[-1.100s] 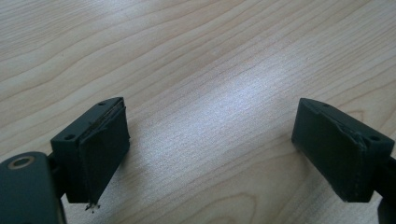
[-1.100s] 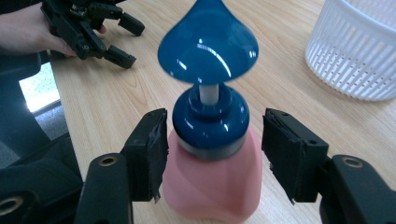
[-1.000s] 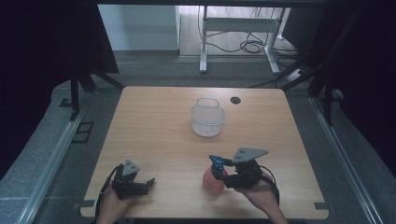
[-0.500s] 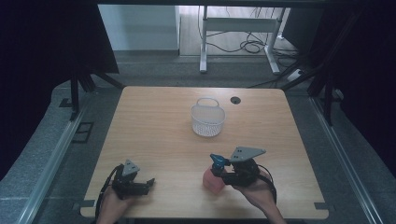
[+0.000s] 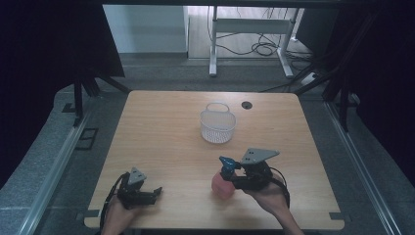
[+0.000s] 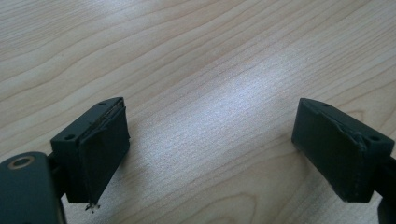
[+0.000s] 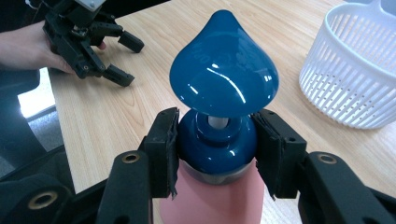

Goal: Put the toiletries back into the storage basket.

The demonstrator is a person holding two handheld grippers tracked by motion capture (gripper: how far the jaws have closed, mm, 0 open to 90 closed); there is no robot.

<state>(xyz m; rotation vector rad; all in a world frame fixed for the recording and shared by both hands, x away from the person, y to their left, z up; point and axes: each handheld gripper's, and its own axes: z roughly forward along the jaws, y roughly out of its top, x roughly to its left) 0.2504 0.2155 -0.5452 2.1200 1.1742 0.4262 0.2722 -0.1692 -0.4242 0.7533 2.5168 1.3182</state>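
Note:
A pink bottle (image 5: 221, 188) with a glossy blue teardrop pump top (image 7: 223, 70) stands upright near the table's front edge. My right gripper (image 5: 230, 176) comes in from the right, and its jaws are shut on the blue collar (image 7: 215, 140) just under the pump head, a pad pressed on each side. My left gripper (image 5: 154, 194) rests on the wood at the front left, held by a hand. Its jaws stand open with only bare tabletop between them (image 6: 212, 149). In the right gripper view, the left gripper (image 7: 119, 58) lies off to the left of the bottle.
A white slotted plastic basket (image 5: 218, 128) with a handle stands mid-table beyond the bottle, and it has nothing in it. It appears again at the right (image 7: 355, 70). A small round cable hole (image 5: 246, 105) sits near the wooden table's (image 5: 161, 132) far edge. Dark curtains flank the table.
The right gripper's jaws look drawn in on the bottle's blue collar, and the hand has hardly shifted. The left gripper and the basket have stayed put.

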